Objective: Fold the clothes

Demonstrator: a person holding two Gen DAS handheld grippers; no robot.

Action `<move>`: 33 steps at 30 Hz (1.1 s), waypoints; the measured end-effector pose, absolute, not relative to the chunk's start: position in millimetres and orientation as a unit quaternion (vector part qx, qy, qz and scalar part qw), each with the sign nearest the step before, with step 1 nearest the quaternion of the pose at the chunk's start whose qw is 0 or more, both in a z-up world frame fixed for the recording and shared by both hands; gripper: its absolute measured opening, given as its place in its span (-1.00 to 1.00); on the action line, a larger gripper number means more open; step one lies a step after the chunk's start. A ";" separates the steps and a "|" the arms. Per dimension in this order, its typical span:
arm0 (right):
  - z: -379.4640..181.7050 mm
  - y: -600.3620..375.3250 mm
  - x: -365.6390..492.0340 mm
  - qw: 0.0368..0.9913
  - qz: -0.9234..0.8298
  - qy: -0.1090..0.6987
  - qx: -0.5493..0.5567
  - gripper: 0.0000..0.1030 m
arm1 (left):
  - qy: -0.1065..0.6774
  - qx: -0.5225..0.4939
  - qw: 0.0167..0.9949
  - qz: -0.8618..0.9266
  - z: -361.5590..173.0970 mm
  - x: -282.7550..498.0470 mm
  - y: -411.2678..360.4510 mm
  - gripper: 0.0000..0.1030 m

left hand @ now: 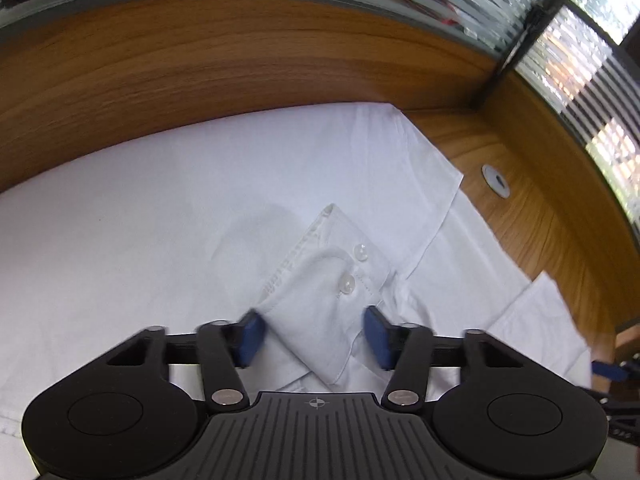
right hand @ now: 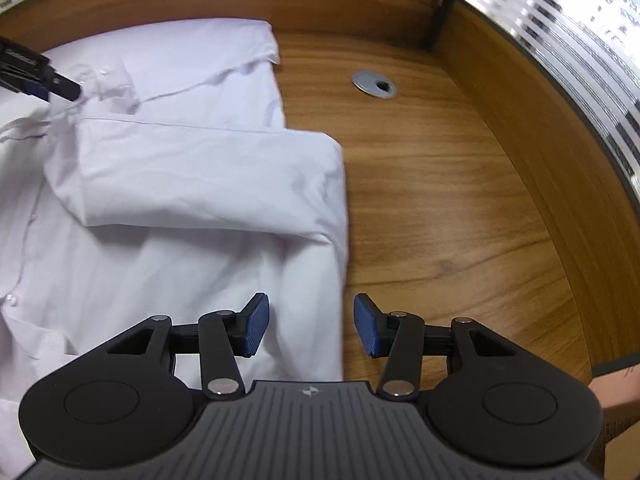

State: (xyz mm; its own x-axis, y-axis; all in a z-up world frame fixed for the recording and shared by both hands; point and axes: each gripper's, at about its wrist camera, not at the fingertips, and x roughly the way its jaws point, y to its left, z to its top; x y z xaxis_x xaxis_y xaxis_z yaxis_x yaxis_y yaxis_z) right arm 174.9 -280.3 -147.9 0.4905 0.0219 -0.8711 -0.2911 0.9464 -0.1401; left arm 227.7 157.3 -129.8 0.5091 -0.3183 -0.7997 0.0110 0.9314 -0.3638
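1. A white long-sleeved cotton dress shirt lies spread on a brown wood-grain desk, filling the centre and left of the left wrist view.
2. The left gripper, black with blue pads, sits at the bottom centre of that view with its jaws partly apart; the buttoned white sleeve cuff lies between them. Whether the pads press on the cloth cannot be told.
3. In the right wrist view the shirt covers the left half of the frame, one sleeve folded across its body.
4. The right gripper, at the bottom centre there, stands about half open over the shirt's right edge, holding nothing.
5. A round silver cable grommet is set in the desk at upper centre, well apart from the shirt.
6. Striped window blinds fill the upper right.
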 end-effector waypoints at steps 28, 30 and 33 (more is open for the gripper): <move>-129.3 -256.0 99.7 0.849 0.171 0.431 -0.254 -0.40 | 0.379 -0.245 0.888 0.085 -54.6 205.7 231.8 -0.87; -131.4 -259.5 98.5 0.849 0.169 0.431 -0.254 -0.39 | 0.384 -0.254 0.884 0.086 -60.9 203.2 234.0 -0.87; -137.3 -259.1 101.0 0.843 0.179 0.430 -0.269 -0.39 | 0.384 -0.253 0.884 0.084 -60.8 201.6 233.3 -0.87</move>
State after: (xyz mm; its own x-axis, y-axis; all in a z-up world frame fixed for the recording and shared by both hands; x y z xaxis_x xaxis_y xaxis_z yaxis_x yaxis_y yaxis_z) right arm 101.0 -259.1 -137.3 0.5669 0.0709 -0.8207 -0.5327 0.7915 -0.2995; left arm 201.6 233.3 -60.8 0.6917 -0.0457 -0.7207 -0.3427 0.8577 -0.3832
